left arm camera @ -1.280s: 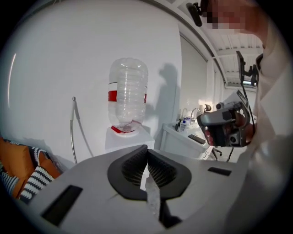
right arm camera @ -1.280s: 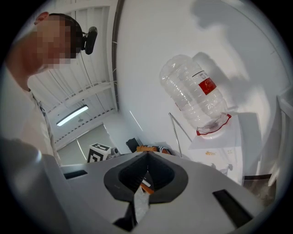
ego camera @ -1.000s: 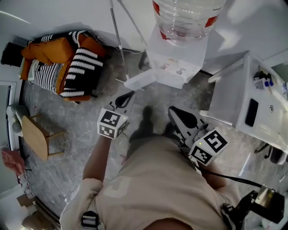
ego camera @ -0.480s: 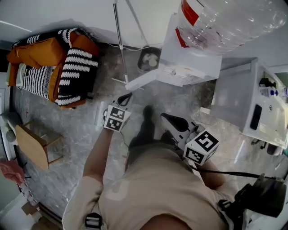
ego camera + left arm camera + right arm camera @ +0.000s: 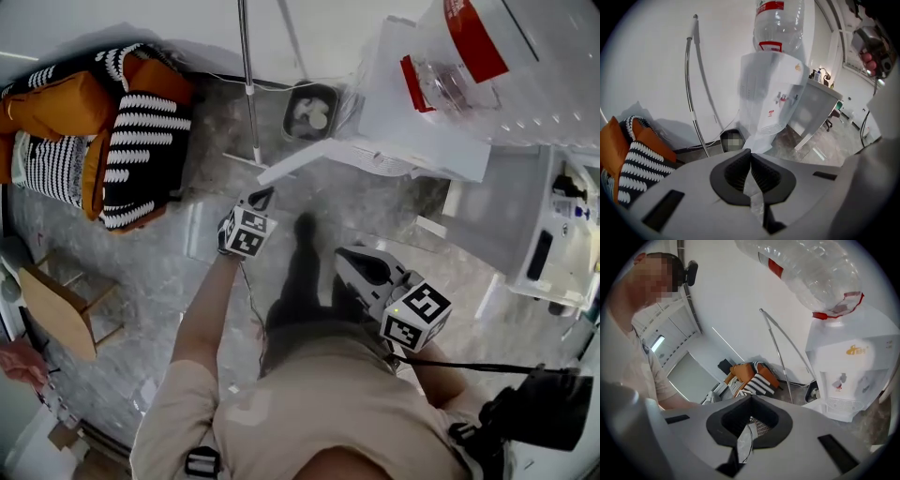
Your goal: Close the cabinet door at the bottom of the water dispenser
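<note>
The white water dispenser stands at the upper right with a clear bottle on top. Its bottom cabinet door hangs open, swung out to the left over the floor. My left gripper is shut and empty, just below the door's free edge and apart from it. In the left gripper view the shut left gripper points at the dispenser. My right gripper hovers lower, in front of the dispenser, shut with nothing held. In the right gripper view the right gripper faces the striped cushions, with the dispenser at its right.
An orange and striped cushioned seat sits at the upper left. A metal pole stand and a small bin stand left of the dispenser. A white counter unit is at the right, a wooden stool at the left.
Both grippers have sunk toward the floor. The left one has come closer to the open door's free edge. The head view has shifted, so the dispenser sits further right.
</note>
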